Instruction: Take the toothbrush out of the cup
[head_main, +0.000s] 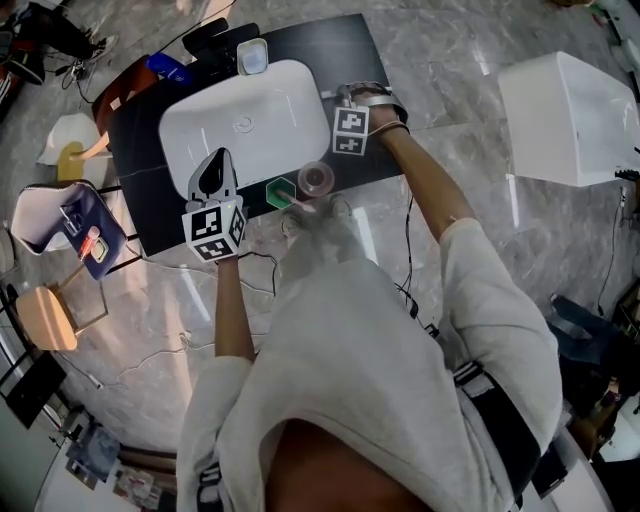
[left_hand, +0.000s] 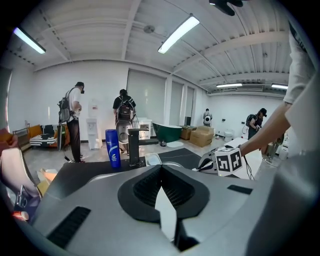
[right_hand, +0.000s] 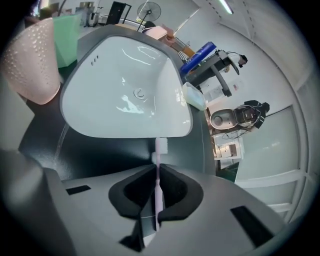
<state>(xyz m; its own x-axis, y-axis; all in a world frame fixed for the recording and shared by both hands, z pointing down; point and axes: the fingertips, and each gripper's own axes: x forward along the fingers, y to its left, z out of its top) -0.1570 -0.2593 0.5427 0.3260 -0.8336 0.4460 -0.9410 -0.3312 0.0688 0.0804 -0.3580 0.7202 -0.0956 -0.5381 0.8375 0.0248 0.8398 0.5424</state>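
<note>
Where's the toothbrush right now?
In the right gripper view, centre, the toothbrush is clamped in the right gripper, its head pointing at the near rim of the white sink.

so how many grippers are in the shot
2. The left gripper is at the near edge of the sink, shut and empty. The right gripper is at the sink's right side, shut on a toothbrush.

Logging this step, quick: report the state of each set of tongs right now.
Left tongs: closed, nothing between them.
Right tongs: closed on the toothbrush.
</note>
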